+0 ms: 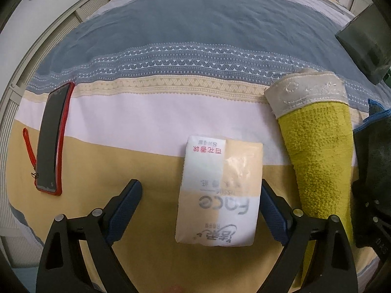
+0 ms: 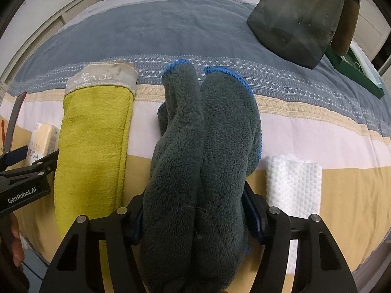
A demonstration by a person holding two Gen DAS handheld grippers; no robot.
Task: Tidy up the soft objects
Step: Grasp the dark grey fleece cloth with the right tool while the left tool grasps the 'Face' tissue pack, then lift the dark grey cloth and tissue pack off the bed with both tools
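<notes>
My left gripper (image 1: 199,190) is open over the striped bedspread (image 1: 195,36). A tissue pack (image 1: 220,190) lies between its fingers, against the right one. A rolled yellow-green towel (image 1: 320,161) lies just to the right; it also shows in the right wrist view (image 2: 95,141). My right gripper (image 2: 193,210) is shut on a folded grey fleece cloth with blue edging (image 2: 202,161), which lies lengthwise between the towel and a folded white dotted cloth (image 2: 293,183). The left gripper (image 2: 22,168) shows at the left edge of that view.
A phone in a red case (image 1: 52,138) lies at the left on the bed. A dark grey bag (image 2: 293,19) and a green box (image 2: 354,73) sit at the far right. A wall and window frame run along the far left side.
</notes>
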